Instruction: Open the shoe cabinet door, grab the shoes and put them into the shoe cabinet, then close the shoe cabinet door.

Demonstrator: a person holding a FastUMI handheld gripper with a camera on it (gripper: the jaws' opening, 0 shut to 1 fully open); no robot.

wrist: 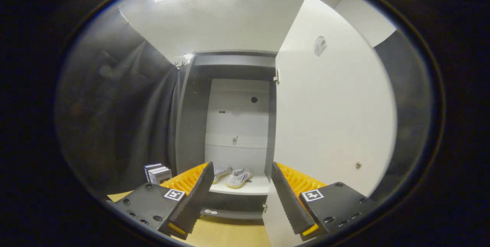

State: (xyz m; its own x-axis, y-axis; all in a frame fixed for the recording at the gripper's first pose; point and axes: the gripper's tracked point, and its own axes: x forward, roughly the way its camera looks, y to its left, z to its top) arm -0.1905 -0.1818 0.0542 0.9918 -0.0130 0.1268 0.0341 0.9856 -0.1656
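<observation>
The gripper [242, 197] camera sits low, near the floor [226, 235], facing straight into the open shoe cabinet [229, 124] from close by, its fingers spread apart.

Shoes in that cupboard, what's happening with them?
A person is tidying shoes away with a hand-held gripper. The shoe cabinet door stands wide open, and a pair of shoes already sits on the shelf inside, beyond the fingers. The gripper is open and holds nothing. Closing the door is what remains.

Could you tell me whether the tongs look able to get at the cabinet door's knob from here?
Probably yes: the tongs are open, the door is swung wide, and its knob faces them unobstructed.
</observation>
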